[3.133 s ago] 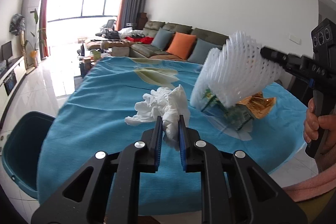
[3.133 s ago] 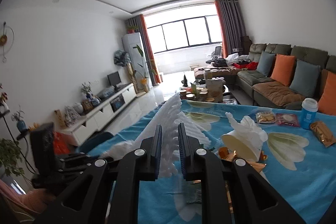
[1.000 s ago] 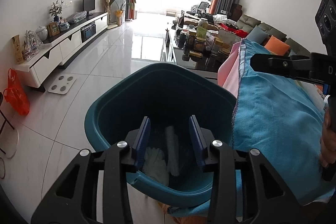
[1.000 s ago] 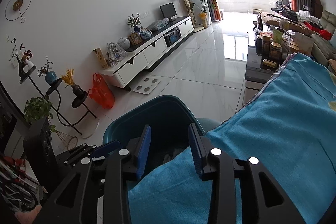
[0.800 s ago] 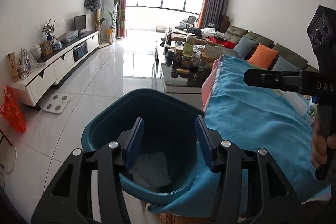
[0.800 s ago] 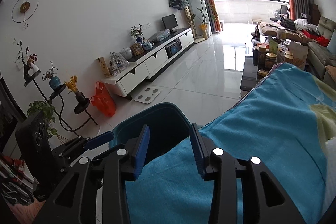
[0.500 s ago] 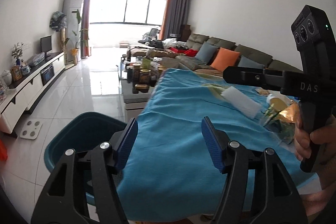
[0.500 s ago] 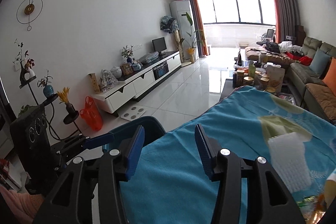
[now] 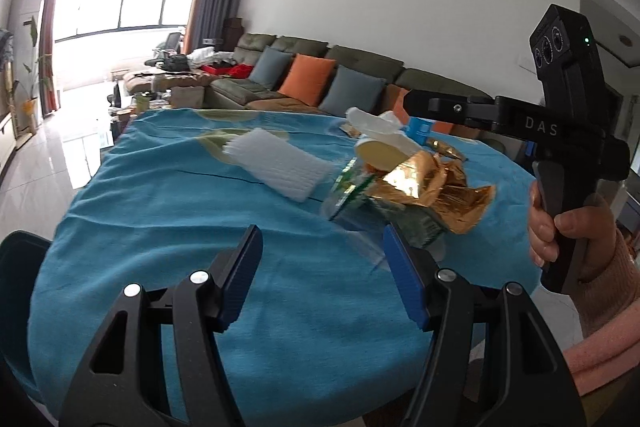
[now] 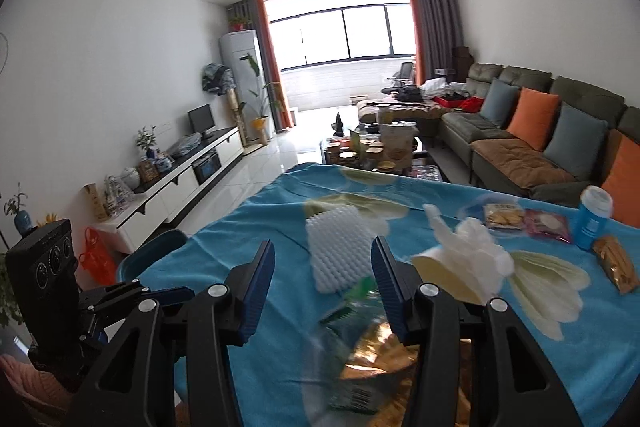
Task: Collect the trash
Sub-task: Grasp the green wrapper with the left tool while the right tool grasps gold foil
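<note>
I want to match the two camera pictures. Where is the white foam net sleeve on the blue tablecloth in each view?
Left wrist view: the white foam net sleeve lies left of centre, left of the gold foil wrapper.
Right wrist view: the sleeve is at centre, beyond the open right gripper.
Shared landmark: the orange cushion on the sofa.

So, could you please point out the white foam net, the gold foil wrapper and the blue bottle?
white foam net [image 9: 280, 169], left wrist view, middle of its ribbed top.
gold foil wrapper [image 9: 436, 183], left wrist view, crumpled middle.
blue bottle [image 10: 591, 223], right wrist view, its body.
</note>
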